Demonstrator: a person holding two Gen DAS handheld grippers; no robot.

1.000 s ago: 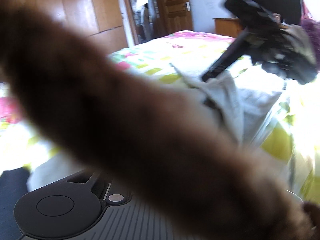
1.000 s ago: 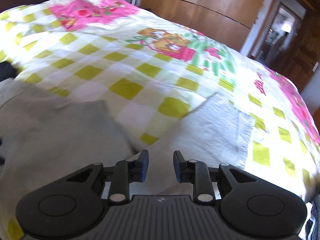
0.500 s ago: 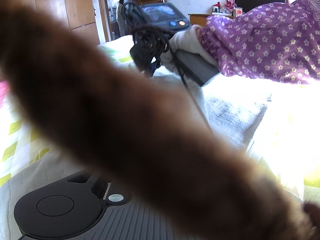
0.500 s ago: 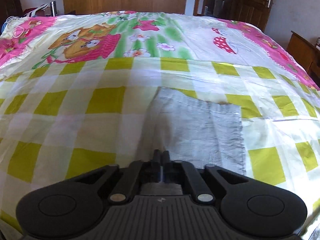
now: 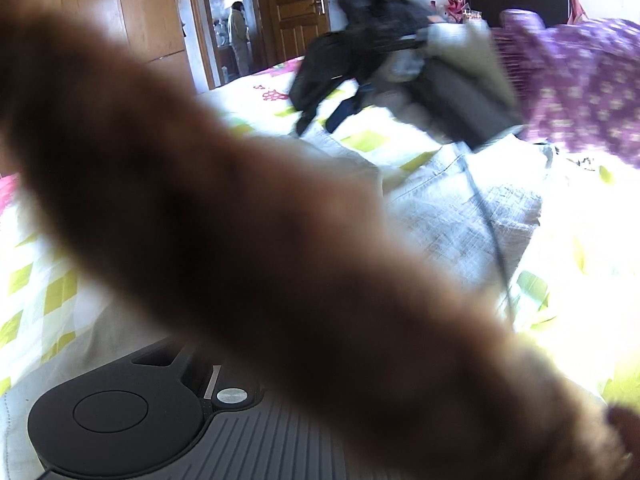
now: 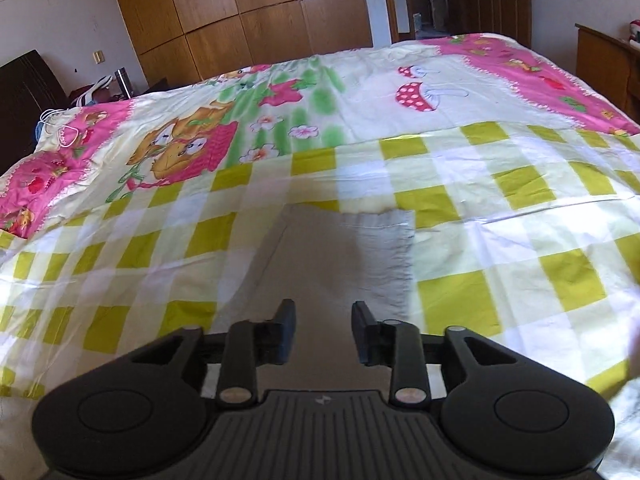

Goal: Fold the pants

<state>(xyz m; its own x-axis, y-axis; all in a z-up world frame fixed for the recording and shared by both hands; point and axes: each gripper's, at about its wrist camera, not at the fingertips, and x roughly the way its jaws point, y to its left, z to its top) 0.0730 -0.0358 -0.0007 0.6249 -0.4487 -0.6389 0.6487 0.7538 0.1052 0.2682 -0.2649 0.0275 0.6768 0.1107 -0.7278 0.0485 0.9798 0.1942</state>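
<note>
Pants (image 6: pixel 352 256) lie flat, grey, at the lower centre of the right view on the checked bedspread (image 6: pixel 520 184), seemingly partly folded with more folds left. Right gripper (image 6: pixel 323 330) hovers above them, jaws wide and empty. Left gripper's fingers hide behind a blurred brown shape (image 5: pixel 240 240), so I cannot tell.

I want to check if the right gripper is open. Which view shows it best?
The right wrist view: the right gripper sits in sharp focus above the pants, its jaws clearly apart. The left wrist view shows it only far off and motion-blurred, partly behind a brown blur.
</note>
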